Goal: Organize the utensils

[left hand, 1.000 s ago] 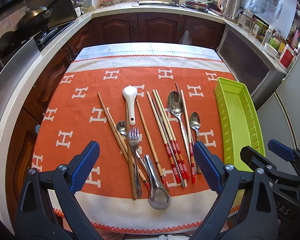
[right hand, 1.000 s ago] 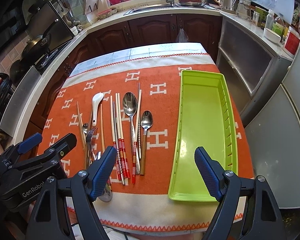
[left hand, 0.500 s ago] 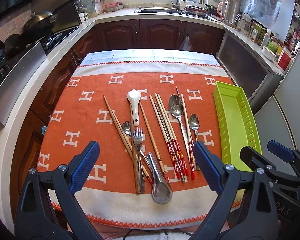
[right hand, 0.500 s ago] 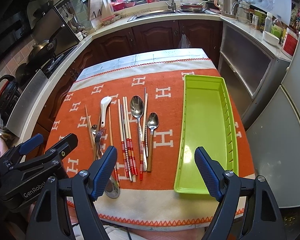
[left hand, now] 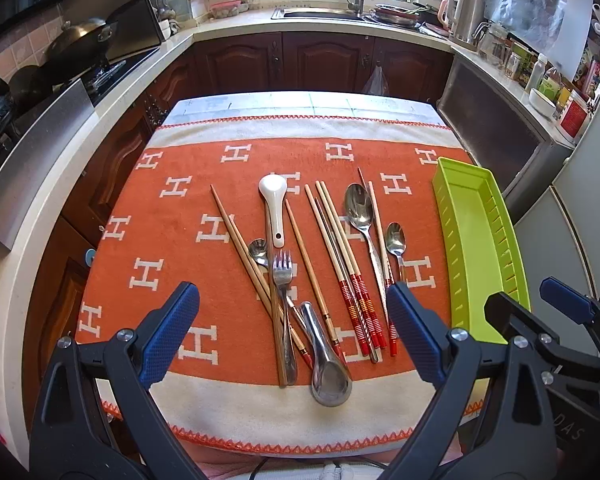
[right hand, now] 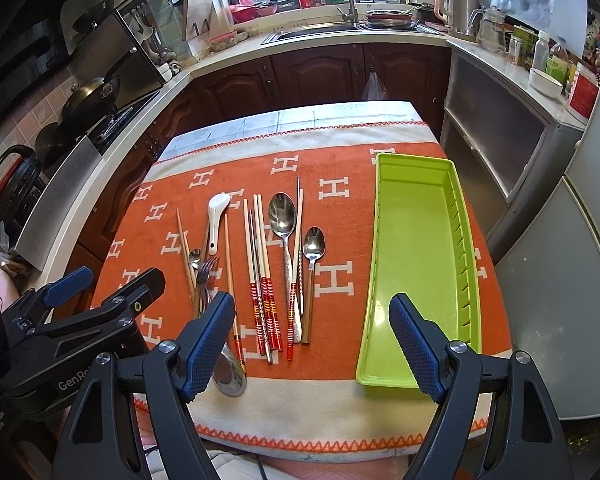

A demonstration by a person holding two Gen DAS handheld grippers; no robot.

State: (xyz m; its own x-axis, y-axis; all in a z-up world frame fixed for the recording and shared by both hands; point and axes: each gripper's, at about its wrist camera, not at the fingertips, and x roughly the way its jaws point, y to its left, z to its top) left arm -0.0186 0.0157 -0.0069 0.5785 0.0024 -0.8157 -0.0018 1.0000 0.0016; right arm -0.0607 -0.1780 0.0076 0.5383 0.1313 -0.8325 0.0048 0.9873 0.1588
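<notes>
Hovering over near edge of orange cloth [left hand: 172, 240]: left gripper [left hand: 292, 332] and right gripper [right hand: 312, 344], both jaws wide apart, holding nothing. Utensils [left hand: 320, 264] spread mid-cloth: chopsticks, spoons, fork [left hand: 283, 276], white ceramic spoon [left hand: 274, 208]. Green tray [right hand: 416, 264] along right edge, nothing inside.

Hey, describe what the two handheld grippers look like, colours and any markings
Both the left gripper and the right gripper are black plastic frames with silver screws. Their fingers carry blue, dimpled pads. White lettering beginning "GenRo" shows on the left one's body, "DAS" on the right one's.
</notes>
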